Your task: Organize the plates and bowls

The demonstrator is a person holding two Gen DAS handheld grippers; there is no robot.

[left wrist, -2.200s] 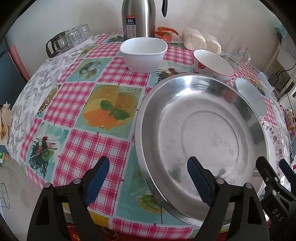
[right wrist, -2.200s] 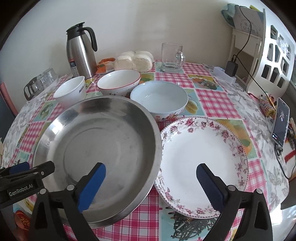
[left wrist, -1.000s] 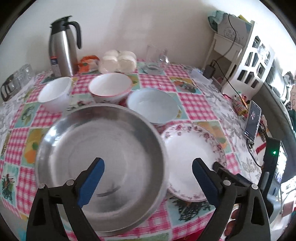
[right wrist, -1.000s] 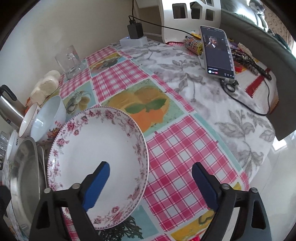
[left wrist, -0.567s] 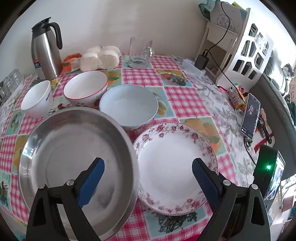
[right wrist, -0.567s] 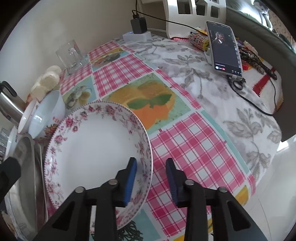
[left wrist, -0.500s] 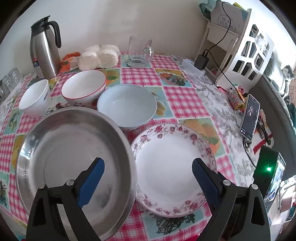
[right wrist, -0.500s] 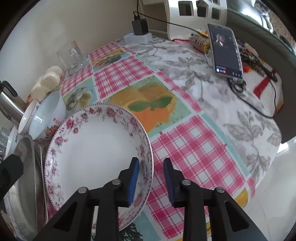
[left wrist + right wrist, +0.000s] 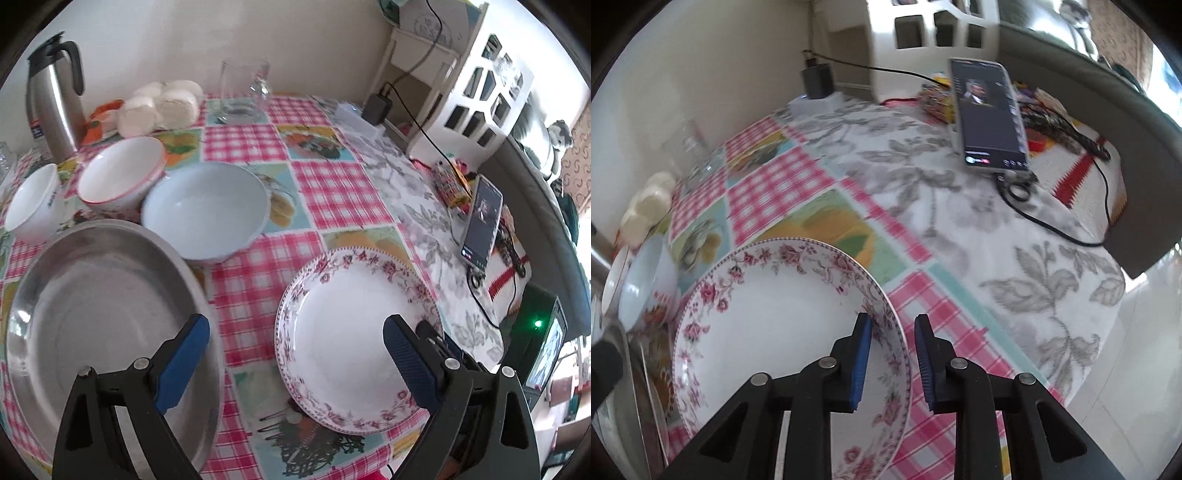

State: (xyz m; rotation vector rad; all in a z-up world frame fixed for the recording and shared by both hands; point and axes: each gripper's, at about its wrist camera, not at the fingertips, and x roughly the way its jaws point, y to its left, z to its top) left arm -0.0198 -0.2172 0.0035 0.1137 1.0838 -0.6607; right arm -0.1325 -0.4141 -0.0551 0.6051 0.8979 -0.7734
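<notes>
Open tablecloth (image 9: 255,295) strip between steel pan (image 9: 92,295) and floral plate (image 9: 351,325): passable. Pale blue bowl (image 9: 207,210) closes its far end. Phone (image 9: 482,225) and cable (image 9: 484,302) crowd plate's right side.

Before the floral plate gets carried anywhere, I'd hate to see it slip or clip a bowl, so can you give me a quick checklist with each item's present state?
1. Right gripper straddles the floral plate rim, one pad inside and one outside: ok.
2. Pads pressing firmly on the rim: cannot tell; the jaws have just been closing, and the outer pad seems to show a gap.
3. Left gripper open and holding nothing: ok.
4. Plate clear of the pale blue bowl: ok, tablecloth shows between them.
5. Steel basin bare inside, ready to take the plate: ok.
6. Phone and its cable clear of the plate: ok.
</notes>
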